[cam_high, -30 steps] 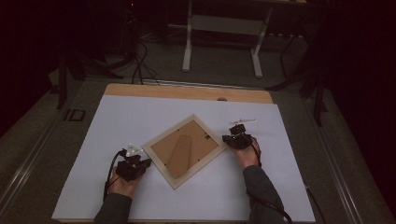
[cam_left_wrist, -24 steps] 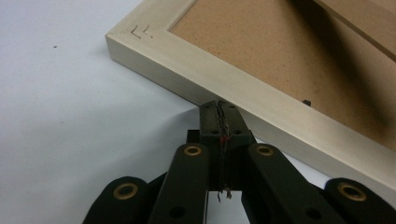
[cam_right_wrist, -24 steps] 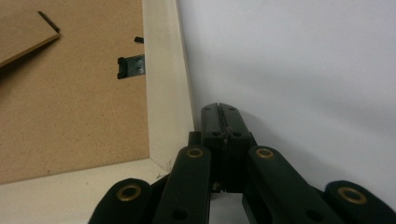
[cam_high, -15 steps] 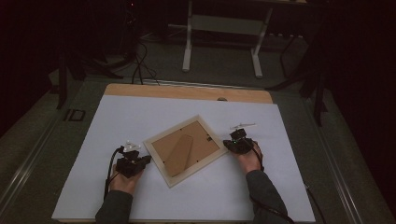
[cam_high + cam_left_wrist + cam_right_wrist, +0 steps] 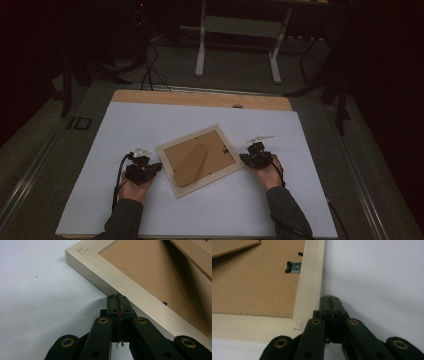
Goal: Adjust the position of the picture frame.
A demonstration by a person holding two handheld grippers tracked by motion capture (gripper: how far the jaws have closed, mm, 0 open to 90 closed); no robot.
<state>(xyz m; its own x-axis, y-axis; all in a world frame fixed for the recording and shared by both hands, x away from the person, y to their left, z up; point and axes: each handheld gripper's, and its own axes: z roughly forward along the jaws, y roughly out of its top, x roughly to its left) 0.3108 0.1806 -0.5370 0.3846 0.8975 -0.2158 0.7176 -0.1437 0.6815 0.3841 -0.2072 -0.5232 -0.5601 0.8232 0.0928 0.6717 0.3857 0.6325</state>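
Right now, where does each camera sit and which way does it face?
High view: above the person's side, looking forward and down at the picture frame; forearms, left gripper, right gripper.
Left gripper view: rides the left gripper, along shut jaws to the frame's edge.
Right gripper view: rides the right gripper, shut jaws beside the frame's corner.
Shared: frame, white table cover.

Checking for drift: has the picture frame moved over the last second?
Yes. The picture frame has turned slightly and slid toward the table's near edge.

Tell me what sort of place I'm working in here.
Probably a lab or workshop recording bench: a table under a white sheet, cables on the floor, a metal stand behind, dark surroundings.
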